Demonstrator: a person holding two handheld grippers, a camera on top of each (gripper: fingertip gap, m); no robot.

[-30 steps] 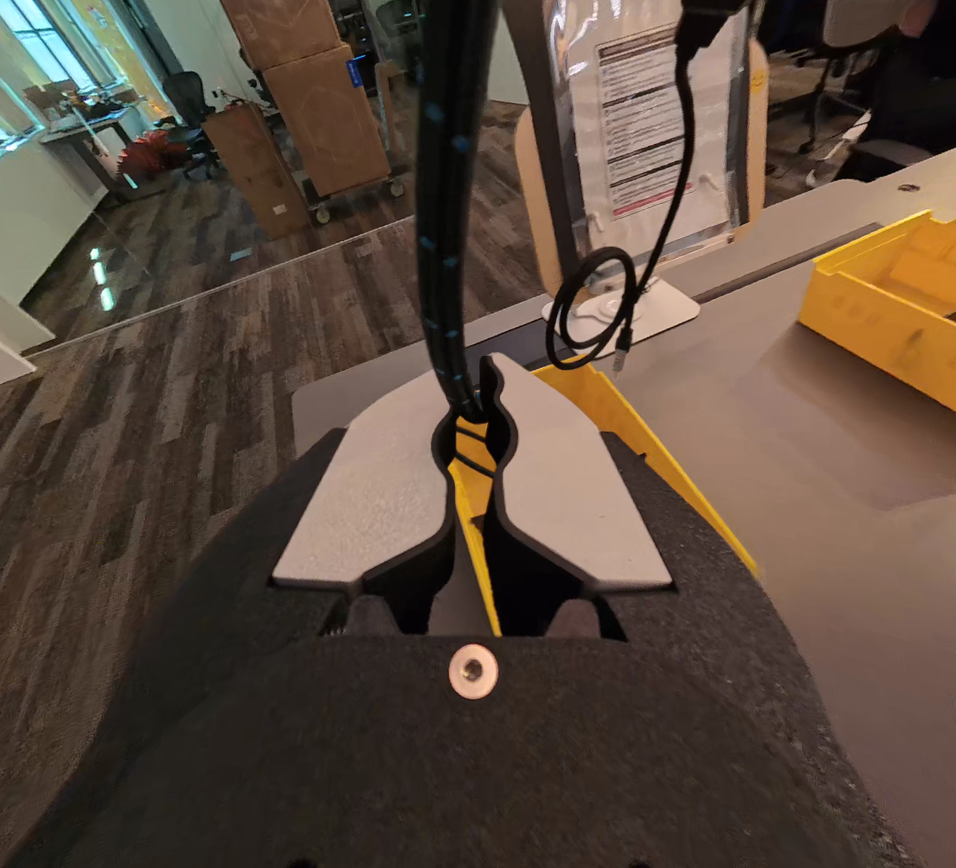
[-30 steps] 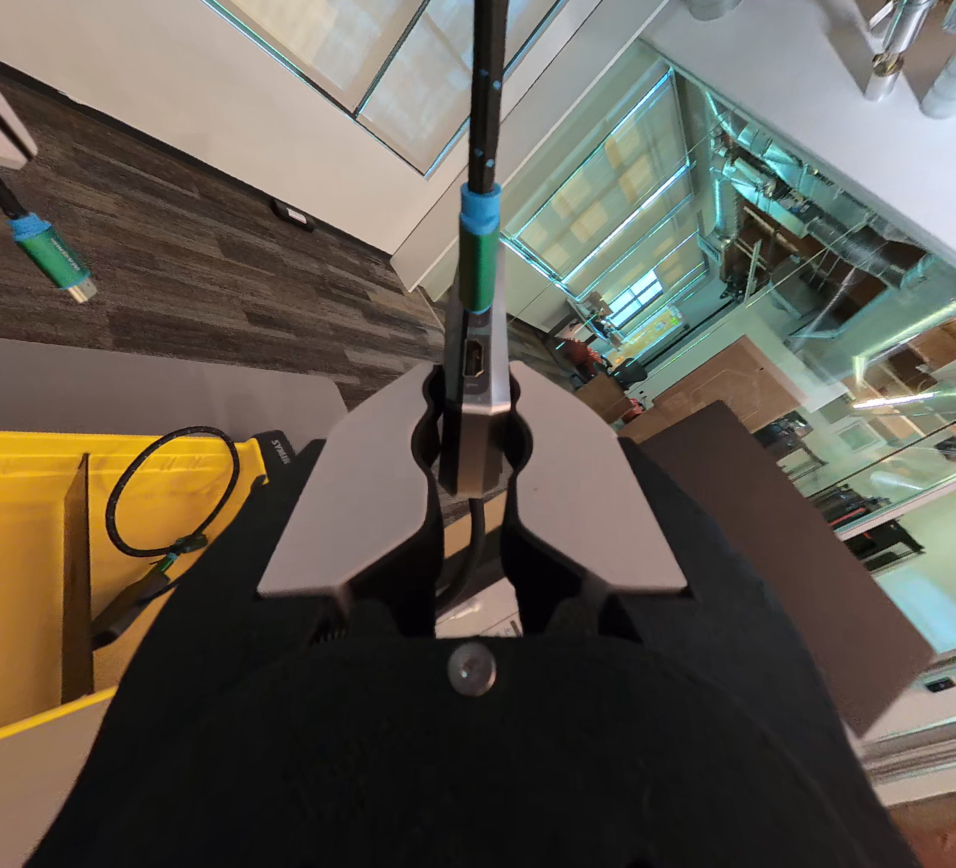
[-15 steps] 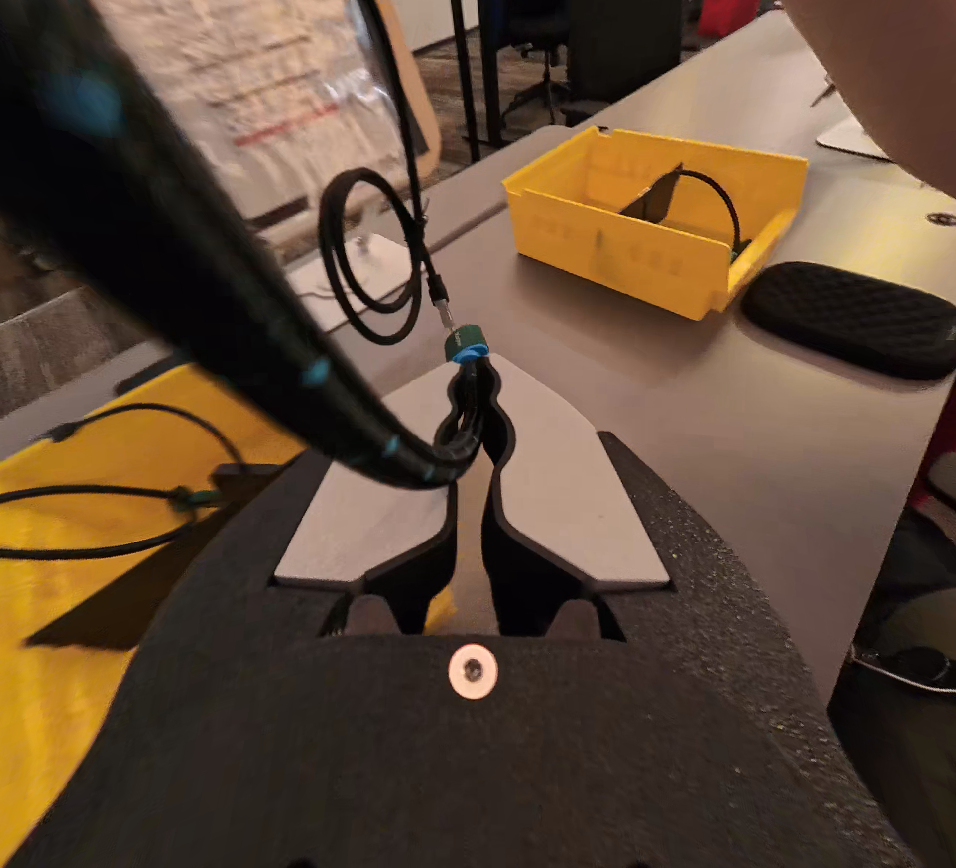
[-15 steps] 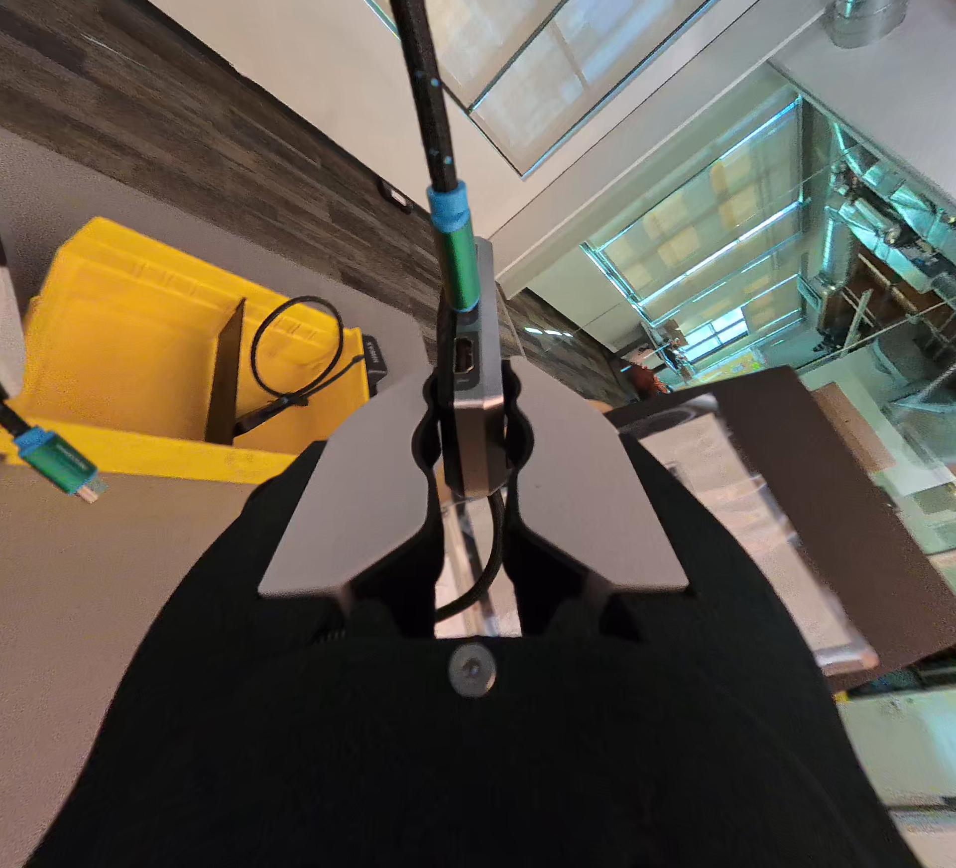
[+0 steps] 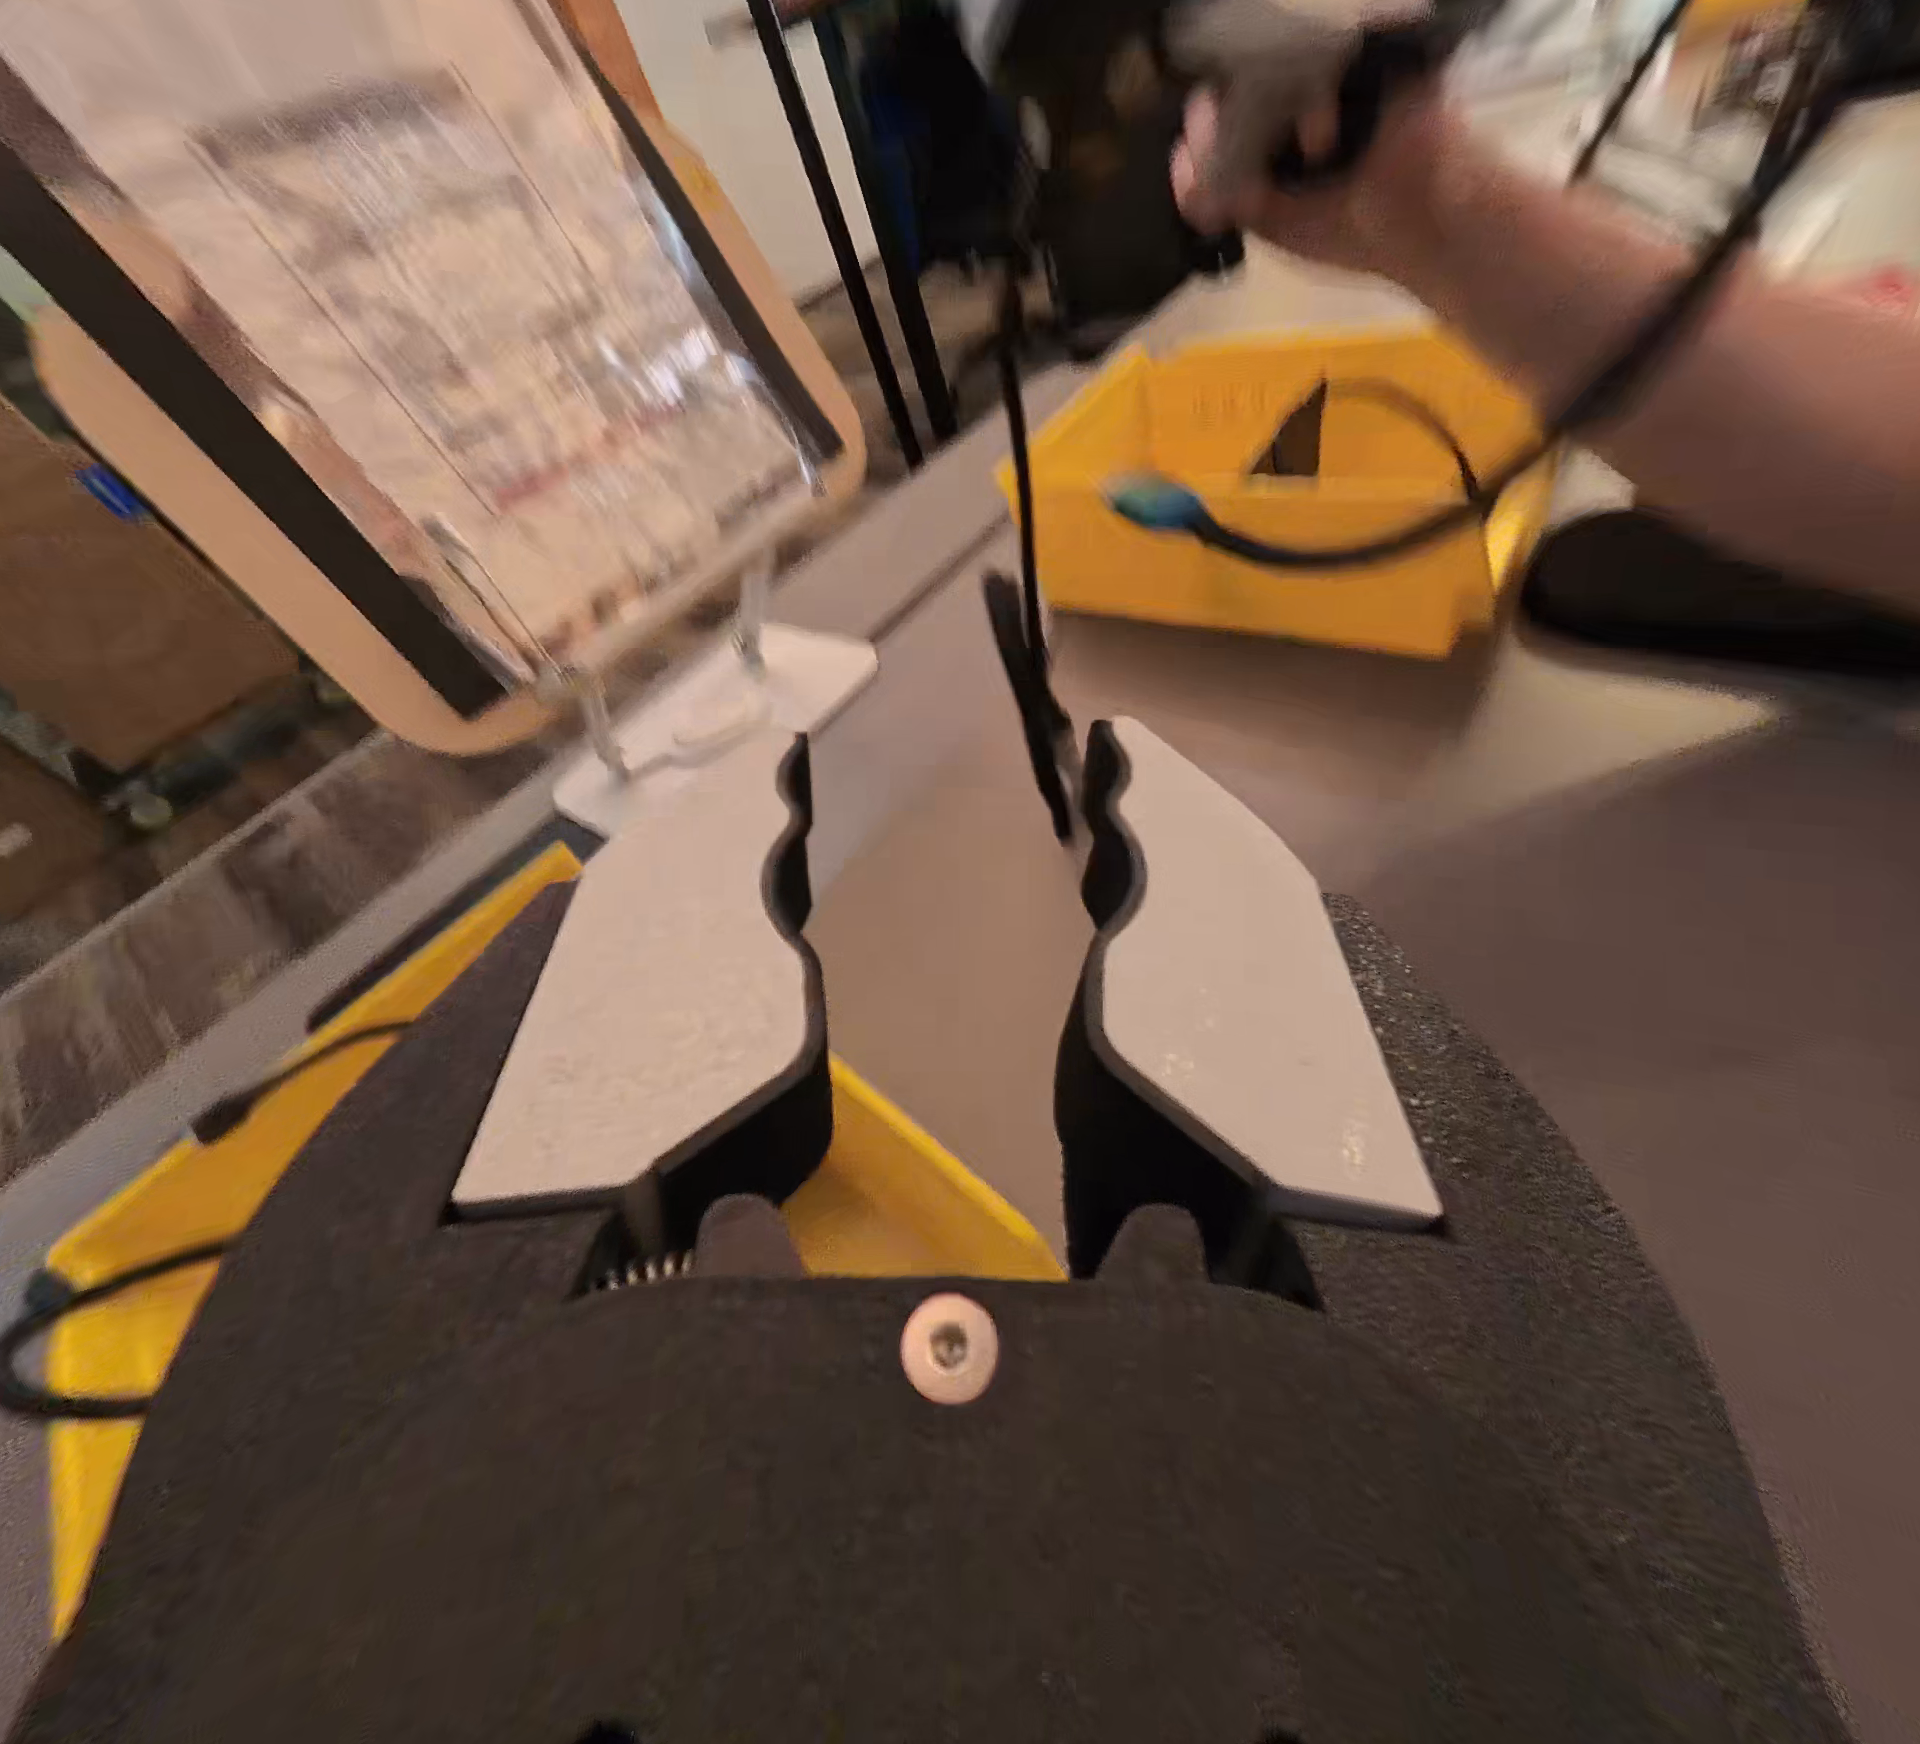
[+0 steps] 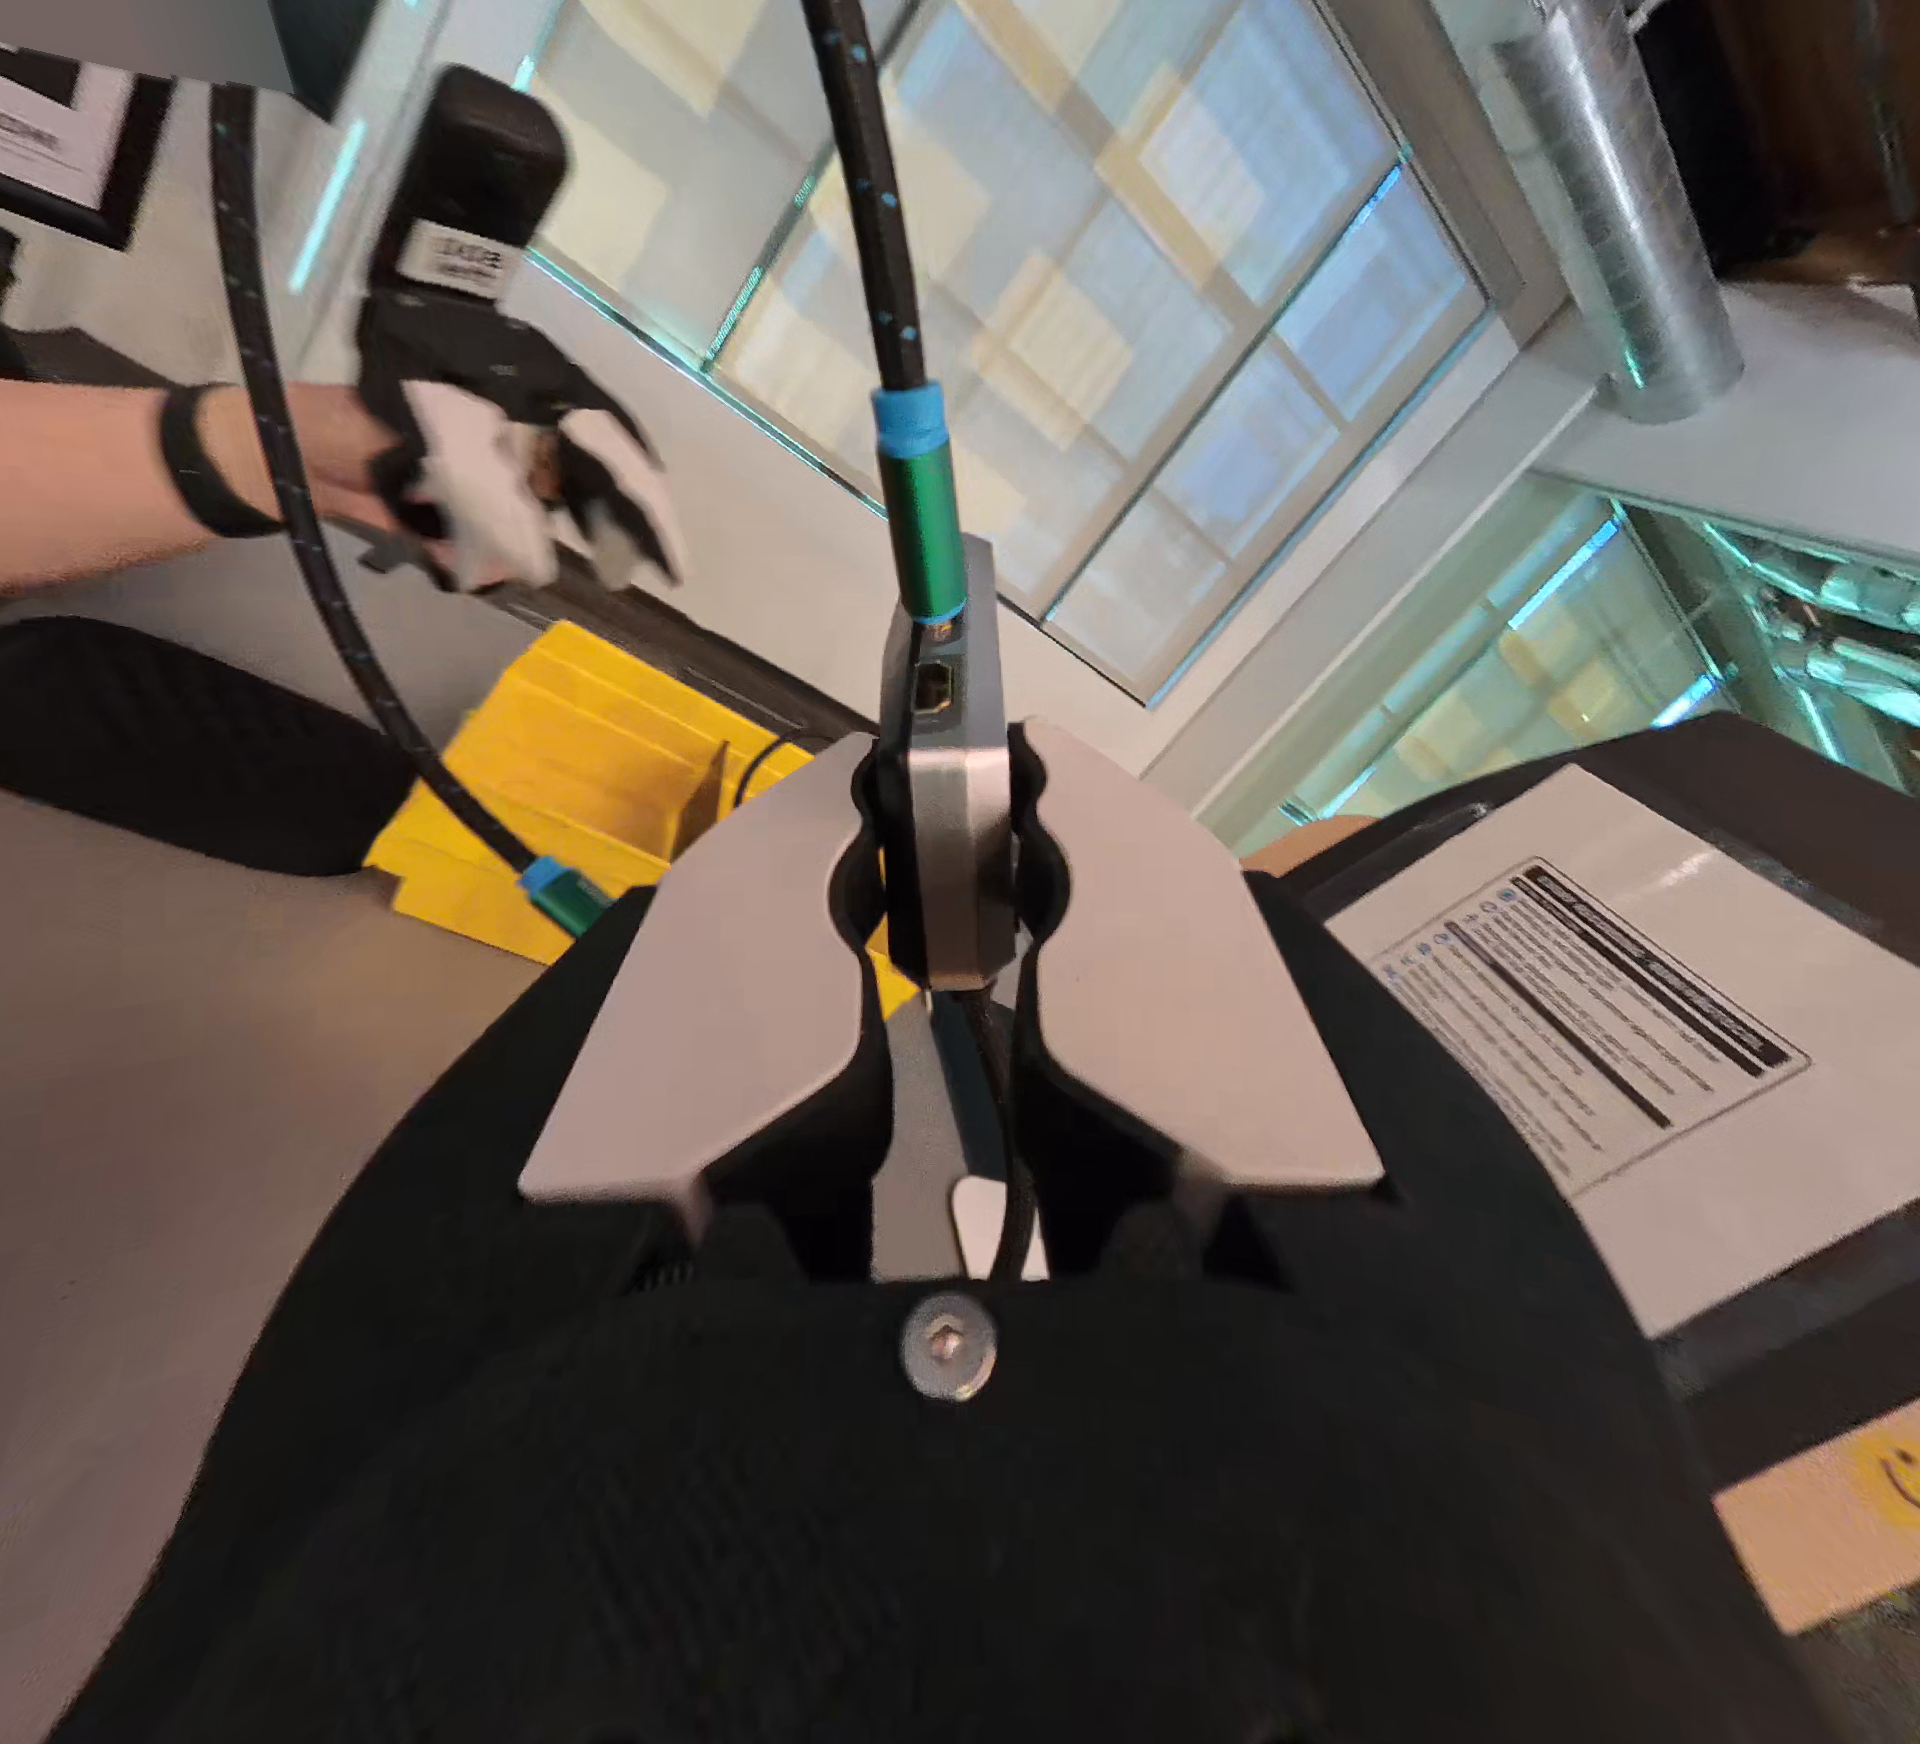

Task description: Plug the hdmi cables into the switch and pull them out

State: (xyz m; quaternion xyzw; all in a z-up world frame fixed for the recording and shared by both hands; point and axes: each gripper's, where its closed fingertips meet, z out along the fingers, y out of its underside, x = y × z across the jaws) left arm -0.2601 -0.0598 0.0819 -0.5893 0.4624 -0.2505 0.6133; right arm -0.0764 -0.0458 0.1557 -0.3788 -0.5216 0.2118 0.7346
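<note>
My right gripper (image 6: 945, 744) is shut on the grey switch (image 6: 951, 863) and holds it in the air. One green HDMI plug (image 6: 920, 531) sits in the switch's top port; the port below it is empty. The black braided cable (image 6: 831, 84) loops up and left, and its other green plug (image 6: 561, 899) hangs free by a yellow bin (image 6: 582, 790). My left gripper (image 5: 945, 759) is open and empty; it also shows in the right wrist view (image 6: 540, 499). In the blurred left wrist view the right gripper (image 5: 1278, 63) is high up, and a thin black cable (image 5: 1023, 489) hangs from it.
A far yellow bin (image 5: 1247, 593) holds a coiled cable. A near yellow bin (image 5: 914, 1195) with cables lies under my left gripper. A black wrist pad (image 6: 177, 749) lies on the grey table (image 5: 1558, 915). A clear sign stand (image 5: 468, 344) stands at the table's edge. My right fingertips sit around 20 centimetres from my left ones.
My left gripper has let go of the braided cable and opened; the cable's free plug now hangs loose. My right gripper has swung with the switch still in it.
</note>
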